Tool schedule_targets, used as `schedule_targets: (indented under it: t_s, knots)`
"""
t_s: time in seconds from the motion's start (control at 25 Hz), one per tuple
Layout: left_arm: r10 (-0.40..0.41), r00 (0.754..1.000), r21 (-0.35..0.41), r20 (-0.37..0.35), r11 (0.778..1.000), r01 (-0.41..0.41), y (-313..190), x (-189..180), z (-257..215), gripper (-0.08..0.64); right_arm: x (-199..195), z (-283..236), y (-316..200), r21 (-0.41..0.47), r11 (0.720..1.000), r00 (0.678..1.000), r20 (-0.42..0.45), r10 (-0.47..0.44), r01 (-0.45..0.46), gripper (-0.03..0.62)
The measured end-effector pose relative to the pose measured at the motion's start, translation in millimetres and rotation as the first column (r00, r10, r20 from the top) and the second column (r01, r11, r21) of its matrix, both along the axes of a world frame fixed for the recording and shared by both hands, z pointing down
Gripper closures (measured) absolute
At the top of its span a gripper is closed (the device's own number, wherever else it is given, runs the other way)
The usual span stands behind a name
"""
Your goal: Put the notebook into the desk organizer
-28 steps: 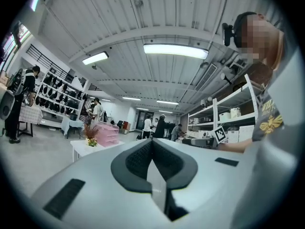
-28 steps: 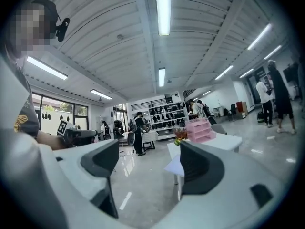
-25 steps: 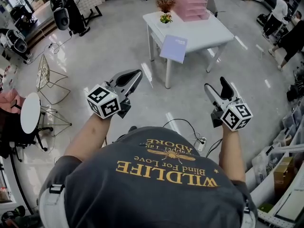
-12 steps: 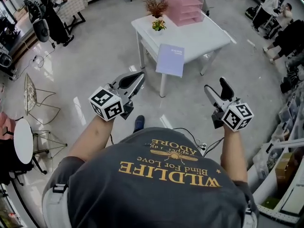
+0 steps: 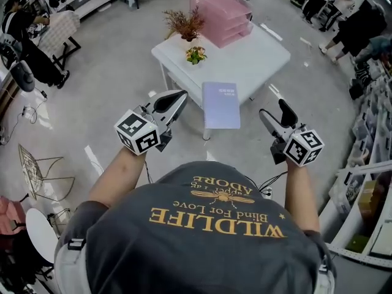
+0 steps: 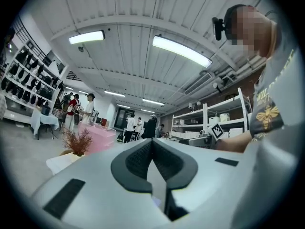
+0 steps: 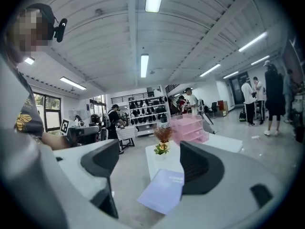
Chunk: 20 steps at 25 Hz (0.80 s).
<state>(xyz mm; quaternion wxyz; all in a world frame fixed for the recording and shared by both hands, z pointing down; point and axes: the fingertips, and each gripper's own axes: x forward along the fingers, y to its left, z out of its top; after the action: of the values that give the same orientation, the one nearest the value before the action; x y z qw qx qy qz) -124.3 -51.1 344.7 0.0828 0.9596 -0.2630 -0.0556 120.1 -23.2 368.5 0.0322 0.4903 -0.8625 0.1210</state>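
Notebook (image 5: 221, 105): lilac cover, closed, flat on the near part of the white bench (image 5: 260, 54), near end overhanging the edge; ahead of both tongs, roughly between them, well apart from each; not yet touched.

Desk organizer (image 5: 222, 16): pink, stacked trays; far side of the bench, beyond the notebook as seen from the tongs; tray fronts seemingly turned toward the near-right, though hard to confirm.

Left tongs (image 5: 173, 101): closed tip to tip, nothing between; in the air, short of the bench.

Right tongs (image 5: 272, 109): spread wide, empty; notebook framed in the gap, far ahead.

Sundries: dried sprig (image 5: 182, 24) and potted flowers (image 5: 195, 54), ahead of the left tongs, left of the notebook.

Step in hand, by judgement: approach, grasp yet to come.

Handling notes:
- Lead with the right tongs, already spread; aim for the overhanging end, underside free there.
- Pinch across cover and pages together; grip firm enough against fanning and sag.
- Open the left tongs beforehand if a second hold at the far end seems needed.
- Keep the swing clear of sprig and flowers.
- Carry level to the desk organizer; slide in flat through a tray front; release only once well seated.
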Motion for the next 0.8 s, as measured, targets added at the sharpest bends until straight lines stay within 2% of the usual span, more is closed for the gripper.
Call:
schedule_targets:
  t_s: [0.16,0.4,0.64,0.8]
  knots:
    - [0.021,1.000,-0.030,0.001,0.999,-0.021,-37,1,10,0.558,5,8,-31,-0.031,0.999,1.000,-0.005,0.027,-0.027,0.207]
    - [0.014,1.000,-0.075,0.027,0.997,-0.012,-83,31,30,0.558,38,32,-84,-0.081,0.996,0.999,0.031,0.027,-0.024,0.207]
    - [-0.047,0.997,-0.126,0.059,0.991,0.054,-126,94,52,0.558,88,70,-145,-0.121,0.990,0.993,0.104,-0.057,0.069,0.207]
    - [-0.109,0.991,-0.130,0.082,0.984,0.119,-125,107,51,0.558,96,90,-164,-0.161,0.974,0.982,0.131,-0.138,0.158,0.207]
